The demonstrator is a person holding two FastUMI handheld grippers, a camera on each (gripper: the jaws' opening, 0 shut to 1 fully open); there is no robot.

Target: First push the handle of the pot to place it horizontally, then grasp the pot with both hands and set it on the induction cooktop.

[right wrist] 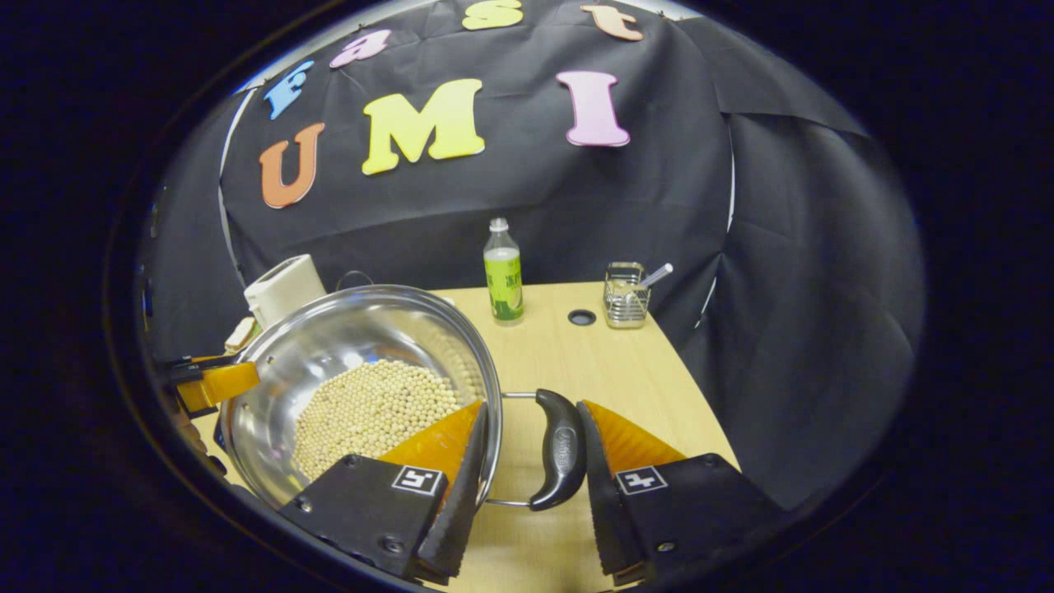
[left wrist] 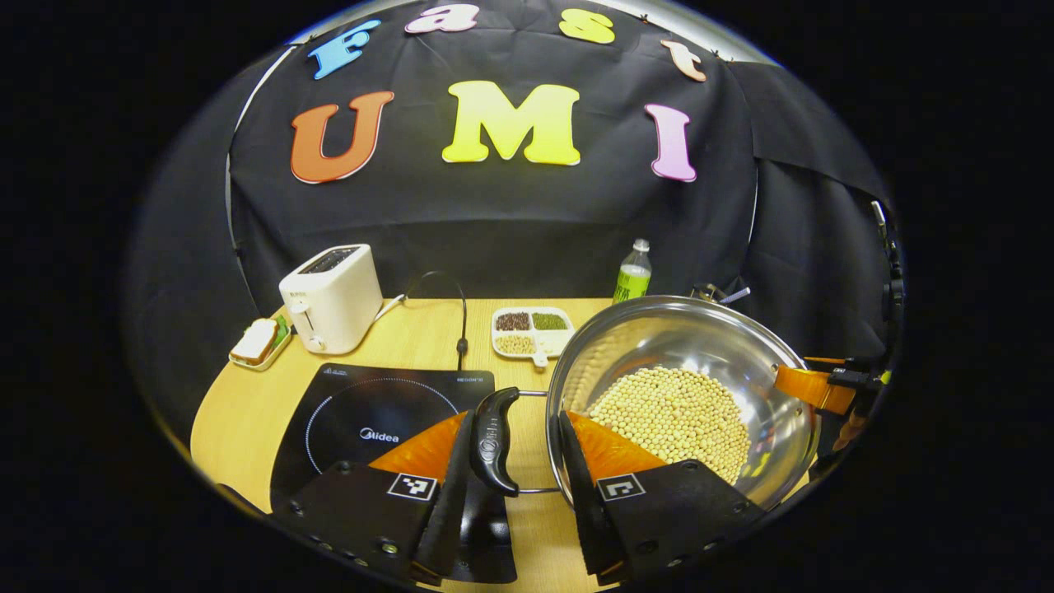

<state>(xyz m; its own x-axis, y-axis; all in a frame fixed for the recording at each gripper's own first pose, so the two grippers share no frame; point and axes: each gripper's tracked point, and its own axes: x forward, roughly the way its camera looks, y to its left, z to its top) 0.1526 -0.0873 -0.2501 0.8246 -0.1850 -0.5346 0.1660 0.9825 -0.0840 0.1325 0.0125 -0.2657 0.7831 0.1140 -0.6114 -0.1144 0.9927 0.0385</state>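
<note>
We have the pot (left wrist: 683,395) on the worktop (left wrist: 412,329), full of pale beans (left wrist: 671,416), with the cooktop (left wrist: 387,416) just beside it at its 9 o'clock in the left gripper view. Both side handles lie level, so we judge the pushing step done and the two-handed grasp in hand.

In the left gripper view the left gripper (left wrist: 515,461) is spread around the left handle (left wrist: 494,441); the handle sits against the finger at 9 o'clock, while the finger at 3 o'clock reaches past the rim (left wrist: 568,362) over the beans. Nothing is pinched yet. In the right gripper view the right gripper (right wrist: 531,461) is likewise spread, straddling the right handle (right wrist: 560,449), one finger over the rim on the bean side, the other just beside the handle at 3 o'clock.

Next, we think, both should close on their handles together, then lift evenly and carry the pot toward the cooktop. A tilt would spill beans, so the lift calls for level, matched hands. A toaster (left wrist: 329,296), a dish (left wrist: 531,329) and a bottle (left wrist: 632,272) stand toward 12 o'clock, well clear of the path.
</note>
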